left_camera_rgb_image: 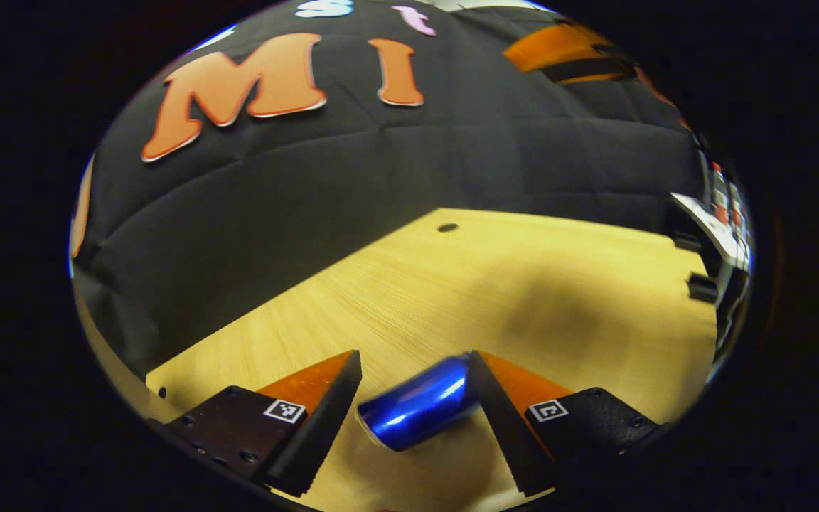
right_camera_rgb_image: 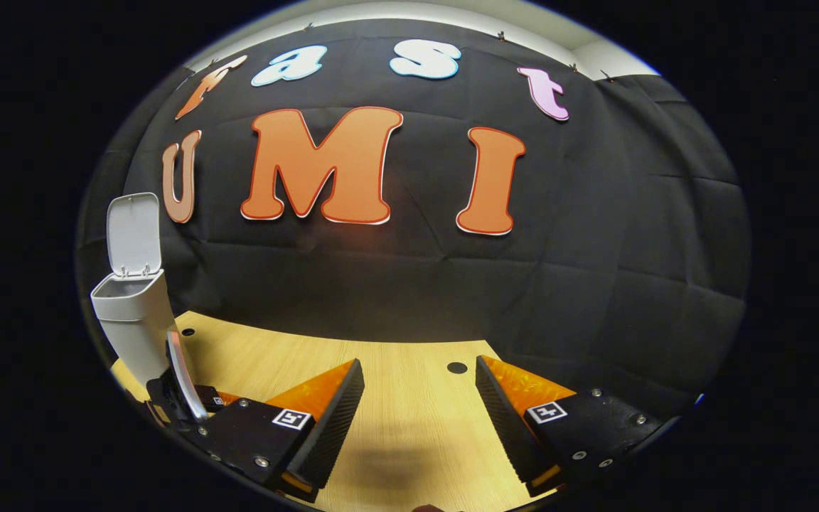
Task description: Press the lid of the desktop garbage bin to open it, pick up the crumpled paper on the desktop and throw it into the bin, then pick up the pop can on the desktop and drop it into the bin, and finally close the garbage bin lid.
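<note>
In the left gripper view, the left gripper (left_camera_rgb_image: 415, 370) is seen low over the wooden desktop (left_camera_rgb_image: 452, 284), its two fingers spread apart. A blue pop can (left_camera_rgb_image: 420, 411) lies on its side between them, tilted, with one end against the inner edge of the right-hand finger and the other end near, but seemingly not touching, the left-hand finger; contact on that side cannot be judged for certain from this angle. The can is therefore framed by the fingers rather than clamped by both. A small dark hole (left_camera_rgb_image: 447, 227) is set in the far part of the desktop, and dark equipment (left_camera_rgb_image: 708, 249) is seen at the right edge of the scene.

In the right gripper view, the right gripper (right_camera_rgb_image: 420, 377) is held above the desktop (right_camera_rgb_image: 409, 398) with its fingers wide apart and nothing between them. The white garbage bin (right_camera_rgb_image: 136, 313) stands at the far left on the desktop, and its lid (right_camera_rgb_image: 134, 233) is raised upright, so the mouth is open. Just near of the bin, at the left edge, part of another gripper (right_camera_rgb_image: 182, 387) with a curved metal piece is seen. A dark hole (right_camera_rgb_image: 457, 368) is seen in the desktop by the right-hand finger.
</note>
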Demonstrator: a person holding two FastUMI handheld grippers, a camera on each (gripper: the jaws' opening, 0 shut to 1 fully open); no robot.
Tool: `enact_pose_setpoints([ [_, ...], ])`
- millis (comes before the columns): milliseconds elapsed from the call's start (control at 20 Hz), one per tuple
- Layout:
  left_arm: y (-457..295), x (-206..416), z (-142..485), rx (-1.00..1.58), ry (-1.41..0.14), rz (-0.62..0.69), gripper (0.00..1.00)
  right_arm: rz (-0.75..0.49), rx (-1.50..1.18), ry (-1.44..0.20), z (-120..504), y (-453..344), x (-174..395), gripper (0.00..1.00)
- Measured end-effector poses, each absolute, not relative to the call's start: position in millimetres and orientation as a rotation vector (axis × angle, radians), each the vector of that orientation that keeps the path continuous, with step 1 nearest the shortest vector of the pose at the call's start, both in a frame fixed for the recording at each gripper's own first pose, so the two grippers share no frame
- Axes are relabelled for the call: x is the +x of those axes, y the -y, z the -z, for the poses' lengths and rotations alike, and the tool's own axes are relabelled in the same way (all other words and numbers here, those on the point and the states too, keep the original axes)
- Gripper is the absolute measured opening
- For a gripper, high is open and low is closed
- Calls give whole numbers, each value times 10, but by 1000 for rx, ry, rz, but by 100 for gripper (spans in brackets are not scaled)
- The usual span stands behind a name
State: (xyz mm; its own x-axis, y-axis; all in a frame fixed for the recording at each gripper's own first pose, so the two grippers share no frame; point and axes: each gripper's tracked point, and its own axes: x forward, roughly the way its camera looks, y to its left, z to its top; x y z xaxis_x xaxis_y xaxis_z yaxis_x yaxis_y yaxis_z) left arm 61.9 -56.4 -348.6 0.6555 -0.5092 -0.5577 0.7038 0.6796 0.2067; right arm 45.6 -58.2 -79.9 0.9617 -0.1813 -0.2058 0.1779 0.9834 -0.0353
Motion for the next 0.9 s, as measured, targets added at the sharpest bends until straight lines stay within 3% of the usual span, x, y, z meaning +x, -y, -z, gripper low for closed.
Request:
enact_pose_setpoints([
  [50, 577, 535, 3515, 464, -486, 772, 98, 187, -15, -207, 789, 590, 455, 94],
  [100, 536, 499, 3561, 523, -501, 793, 90, 190, -11, -204, 781, 593, 451, 94],
  [200, 462, 508, 3758, 629, -574, 838, 97, 194, 1, -199, 764, 584, 474, 94],
  [500, 544, 490, 4132, 683, -651, 876, 95, 195, -9, -196, 749, 561, 467, 94],
  [600, 552, 549, 4132, 631, -685, 832, 85, 203, -14, -190, 734, 605, 454, 94],
  [900, 624, 784, 3942, 384, -660, 586, 82, 201, -2, -187, 738, 638, 491, 94],
])
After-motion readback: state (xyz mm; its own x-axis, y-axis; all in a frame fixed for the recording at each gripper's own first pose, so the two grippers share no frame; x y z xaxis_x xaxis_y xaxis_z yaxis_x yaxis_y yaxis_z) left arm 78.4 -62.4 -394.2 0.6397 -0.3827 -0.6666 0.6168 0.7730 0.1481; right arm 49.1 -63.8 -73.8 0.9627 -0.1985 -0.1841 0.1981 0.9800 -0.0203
